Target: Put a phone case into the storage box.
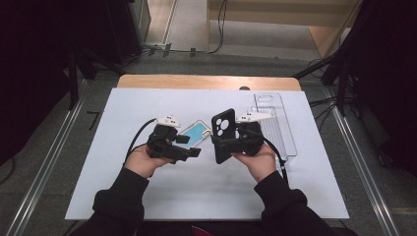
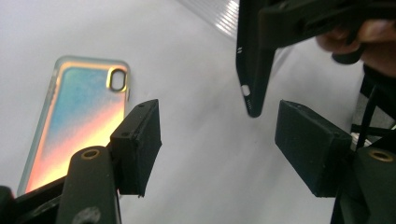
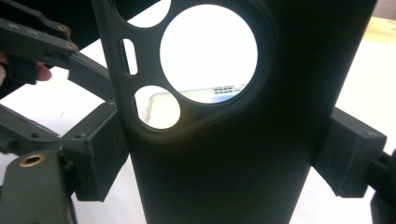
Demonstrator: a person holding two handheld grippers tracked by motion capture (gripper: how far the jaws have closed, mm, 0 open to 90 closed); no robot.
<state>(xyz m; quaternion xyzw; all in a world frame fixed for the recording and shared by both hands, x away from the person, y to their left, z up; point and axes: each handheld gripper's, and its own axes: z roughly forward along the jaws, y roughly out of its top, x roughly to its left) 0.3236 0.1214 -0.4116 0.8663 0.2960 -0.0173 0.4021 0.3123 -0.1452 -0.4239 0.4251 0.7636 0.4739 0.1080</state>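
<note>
Both forearms come in low from bottom edge. Right gripper [image 1: 235,140] clamps black phone case [image 1: 222,133] upright above white table [image 1: 98,191]. Left gripper [image 1: 189,146] tilted down, jaws apart, nothing between; shiny phone case [image 1: 196,132] flat beside it.

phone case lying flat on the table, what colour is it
The phone case is iridescent, shading from blue-teal to orange-pink, with a clear rim; the left gripper view shows it best.

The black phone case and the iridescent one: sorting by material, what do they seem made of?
Black phone case with round camera cutouts: probably matte soft plastic or rubber; dull, no glare. Iridescent phone case with clear rim: likely glossy hard plastic; blue-to-orange sheen, see-through edge.
</note>
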